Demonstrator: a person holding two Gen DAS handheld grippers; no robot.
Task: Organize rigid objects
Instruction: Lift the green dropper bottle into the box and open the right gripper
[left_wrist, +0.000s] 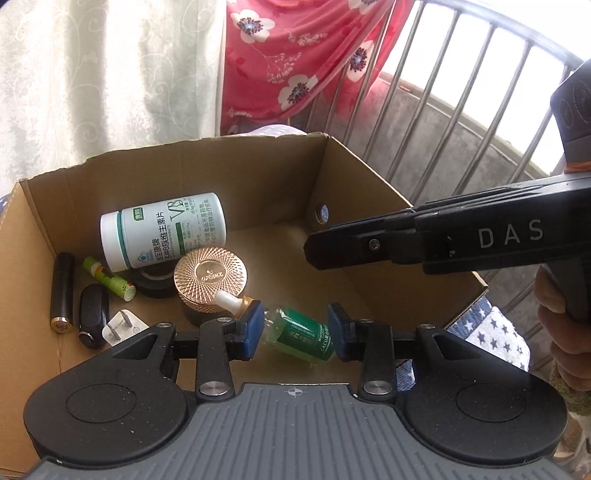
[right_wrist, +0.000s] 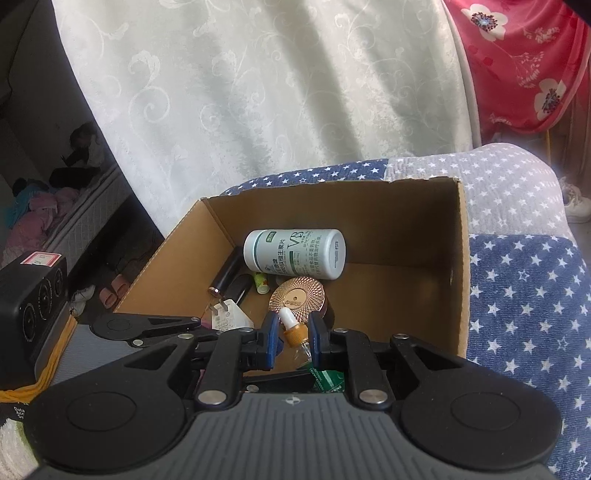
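**Cardboard box nearly filled; the dropper bottle is the piece still in hand**

Cardboard is where almost everything has ended up: the open box (left_wrist: 266, 162) sits on a star-patterned blue and white cover (right_wrist: 517, 295), and on its floor lie a white pill bottle (left_wrist: 162, 230) on its side, a gold-lidded jar (left_wrist: 210, 275), a roll of black tape (left_wrist: 155, 284) partly under those two, a green tube (left_wrist: 109, 277), a dark cylinder (left_wrist: 62, 291), a black key fob (left_wrist: 92, 321) and a white plug (left_wrist: 123, 326).

The green dropper bottle (left_wrist: 301, 332) hangs over the near part of the box. The left gripper (left_wrist: 295, 328) brackets its body with the jaws moderately apart; the near pad looks clear of the glass, so that hold seems loose or letting go. The right gripper (right_wrist: 293, 334) has its jaws narrow, closed on the bottle's orange collar (right_wrist: 295, 336) below the white bulb.

By my reading, sorting is mostly done. What remains is to set this bottle down among the others; nothing else waiting outside the box is visible.
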